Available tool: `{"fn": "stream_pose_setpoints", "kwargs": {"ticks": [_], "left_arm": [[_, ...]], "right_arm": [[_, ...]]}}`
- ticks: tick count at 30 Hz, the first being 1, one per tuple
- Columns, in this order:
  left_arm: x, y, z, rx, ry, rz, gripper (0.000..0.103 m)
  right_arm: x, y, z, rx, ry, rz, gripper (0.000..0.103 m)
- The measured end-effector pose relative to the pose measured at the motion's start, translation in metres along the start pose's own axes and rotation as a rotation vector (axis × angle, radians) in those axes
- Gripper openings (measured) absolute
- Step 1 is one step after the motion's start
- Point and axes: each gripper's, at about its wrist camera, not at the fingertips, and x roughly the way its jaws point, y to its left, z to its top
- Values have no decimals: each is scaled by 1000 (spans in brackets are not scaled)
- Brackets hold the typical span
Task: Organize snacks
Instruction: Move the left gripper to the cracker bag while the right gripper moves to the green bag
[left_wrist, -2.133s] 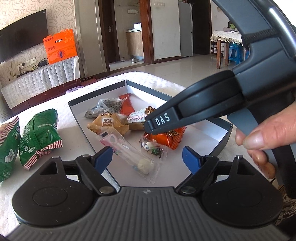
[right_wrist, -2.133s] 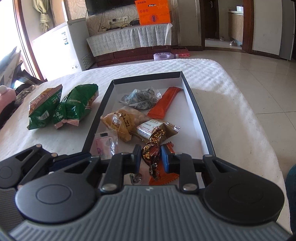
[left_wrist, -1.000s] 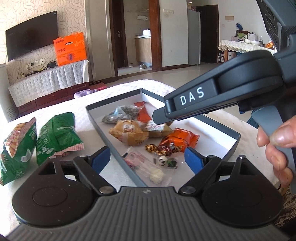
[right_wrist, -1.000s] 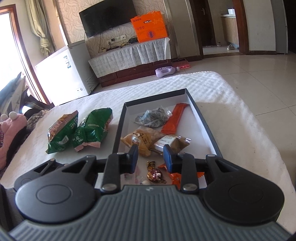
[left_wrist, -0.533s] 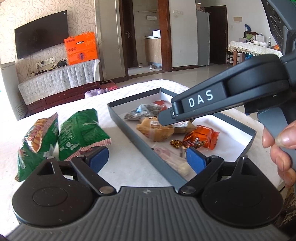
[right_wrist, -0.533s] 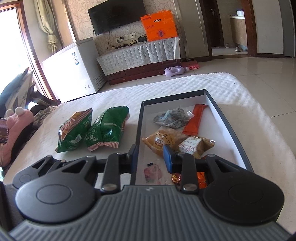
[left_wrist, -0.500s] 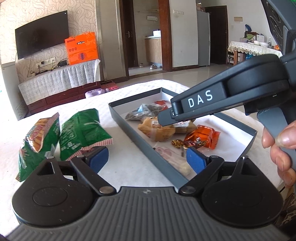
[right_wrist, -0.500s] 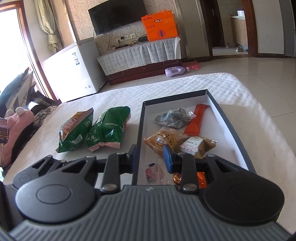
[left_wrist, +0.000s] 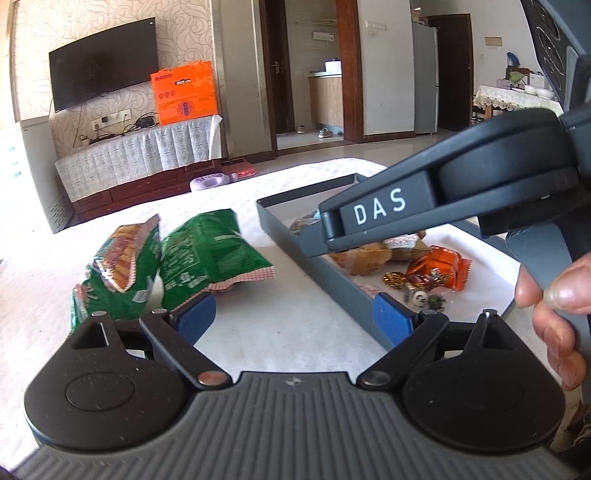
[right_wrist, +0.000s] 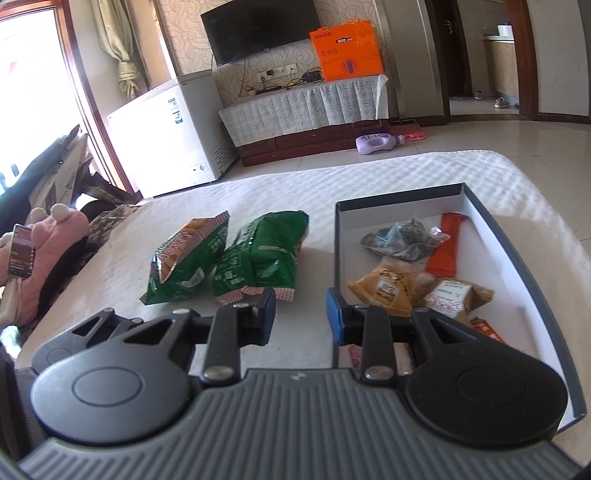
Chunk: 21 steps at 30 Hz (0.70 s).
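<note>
Two green snack bags (left_wrist: 210, 251) (right_wrist: 262, 254) lie side by side on the white quilted surface, left of a dark shallow box (left_wrist: 325, 269) (right_wrist: 334, 251). Inside the box lie a yellow pastry pack (right_wrist: 384, 288), a grey packet (right_wrist: 399, 236), an orange-red bar (right_wrist: 447, 247), an orange packet (left_wrist: 439, 266) and a gold-wrapped candy (left_wrist: 395, 278). My left gripper (left_wrist: 293, 314) is wide open and empty, between the bags and the box's near wall. My right gripper (right_wrist: 301, 317) shows a narrow gap with nothing in it, just in front of the right-hand green bag; its body (left_wrist: 376, 210) crosses above the box.
A person's hand (left_wrist: 554, 306) holds the right gripper's handle. A pink plush toy (right_wrist: 55, 236) and a phone (right_wrist: 22, 251) sit at the surface's left edge. Beyond the far edge are a white freezer (right_wrist: 173, 133) and a TV stand (right_wrist: 303, 107) with an orange carton (right_wrist: 347, 48).
Both grippers have moved left, away from over the box toward the green bags. The gold-wrapped candy the right gripper held two seconds ago now lies in the box.
</note>
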Motion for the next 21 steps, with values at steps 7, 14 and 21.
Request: {"fn": "stream_pose_setpoints", "kwargs": {"ticks": [7,14,21], "left_arm": [[-3,23,-3,-36,10,49,94],[-5,53,-2,-90,16,109,95],[-3,91,-3,-156,18,182,95]], "right_arm": [[11,17,2,-11,-5,34,33],[23,28,5,1,-12,68,33],[34,37,7,-5,-24,71,35]]}}
